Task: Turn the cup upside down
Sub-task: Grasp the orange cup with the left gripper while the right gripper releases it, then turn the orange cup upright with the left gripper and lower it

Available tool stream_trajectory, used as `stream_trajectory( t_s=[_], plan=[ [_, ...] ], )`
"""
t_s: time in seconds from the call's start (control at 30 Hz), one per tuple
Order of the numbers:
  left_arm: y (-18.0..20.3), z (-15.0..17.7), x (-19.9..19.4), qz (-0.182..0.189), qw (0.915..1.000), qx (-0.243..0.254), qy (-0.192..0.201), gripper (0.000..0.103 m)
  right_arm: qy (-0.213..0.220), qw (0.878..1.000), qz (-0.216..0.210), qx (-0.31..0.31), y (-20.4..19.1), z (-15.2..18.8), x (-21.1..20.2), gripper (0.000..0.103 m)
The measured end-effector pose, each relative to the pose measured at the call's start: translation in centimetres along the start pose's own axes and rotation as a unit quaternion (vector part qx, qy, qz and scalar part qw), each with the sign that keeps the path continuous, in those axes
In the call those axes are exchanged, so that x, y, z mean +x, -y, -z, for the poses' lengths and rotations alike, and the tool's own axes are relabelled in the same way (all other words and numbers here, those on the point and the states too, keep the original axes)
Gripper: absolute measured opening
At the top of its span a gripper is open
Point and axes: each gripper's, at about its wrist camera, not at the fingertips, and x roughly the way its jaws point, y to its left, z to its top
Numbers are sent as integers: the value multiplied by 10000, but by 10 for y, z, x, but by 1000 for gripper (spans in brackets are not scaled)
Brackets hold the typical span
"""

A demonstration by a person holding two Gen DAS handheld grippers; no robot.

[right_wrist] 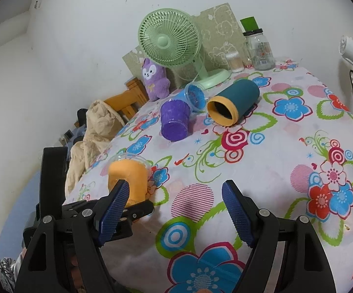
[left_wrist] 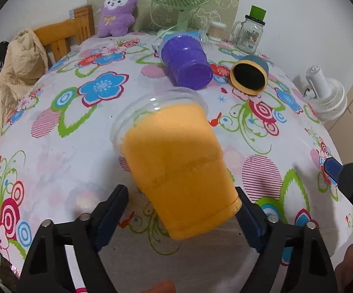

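An orange cup (left_wrist: 179,161) with a clear plastic rim sits between my left gripper's (left_wrist: 181,195) fingers, its rim pointing away and its base toward the camera. The jaws stand wide; only the right finger (left_wrist: 247,210) seems to touch the cup. The right wrist view shows the same cup (right_wrist: 127,175) held above the table edge by the left gripper (right_wrist: 127,210). My right gripper (right_wrist: 175,195) is open and empty over the flowered tablecloth (right_wrist: 262,171).
A purple cup (left_wrist: 186,63), a blue cup (right_wrist: 196,95) and a teal cup with an orange rim (left_wrist: 249,75) lie on their sides farther back. A green fan (right_wrist: 169,41), a plush toy (left_wrist: 117,9), a glass jar (left_wrist: 249,34) and a white fan (left_wrist: 328,92) stand around.
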Motion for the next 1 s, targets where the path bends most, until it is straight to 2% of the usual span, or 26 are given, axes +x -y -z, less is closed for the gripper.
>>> stream_trajectory(
  t_s=[0.07,0.13,0.23,0.6,1.0],
  plan=[
    [0,0,-2,-28,10000,15,31,79,-9,10000,-12,2,0,0,1,81],
    [-1,0,-3,8,10000,32,27,69,-15,10000,-16,1,0,0,2,81],
    [-2,0,-3,21,10000,63,23,60,-26,10000,-24,14,0,0,3,81],
    [-4,-4,-13,16,9998,145,105,56,-70,9999,-95,40,-1,3,6,81],
    [-6,-13,-34,-33,9989,256,393,54,-92,9998,-151,1,-2,4,9,81]
  ],
)
